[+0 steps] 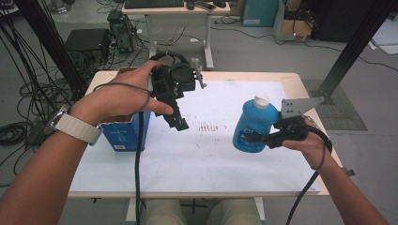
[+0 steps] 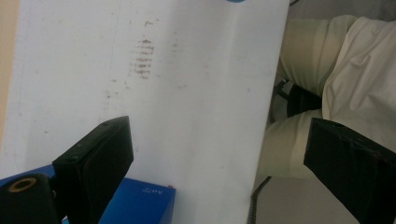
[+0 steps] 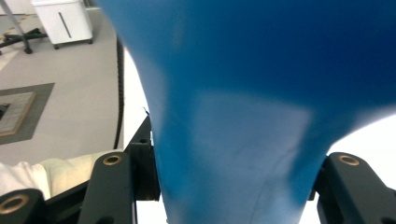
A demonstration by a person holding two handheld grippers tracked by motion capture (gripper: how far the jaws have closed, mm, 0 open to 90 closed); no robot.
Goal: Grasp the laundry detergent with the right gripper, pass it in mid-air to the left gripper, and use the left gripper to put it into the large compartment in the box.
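Note:
A blue bottle [image 1: 251, 124] with a white cap is held tilted above the right side of the table, and my right gripper [image 1: 262, 138] is shut on its lower body. In the right gripper view the bottle's blue body [image 3: 243, 93] sits pinched between both black jaws of my right gripper [image 3: 231, 161]. My left gripper [image 1: 180, 123] hangs in the air over the table's left half, pointing down, beside an open blue box [image 1: 124, 133]. In the left gripper view my left gripper [image 2: 219, 128] is open with nothing in it, and a corner of the box [image 2: 140, 203] lies below.
A white sheet [image 1: 202, 154] with faint dark smudges covers the tan table. The person's legs [image 2: 345, 60] are at the near edge. Black frame posts [image 1: 349, 51] stand at both far corners, with cables and equipment [image 1: 89, 42] on the floor and a desk [image 1: 176, 9] behind.

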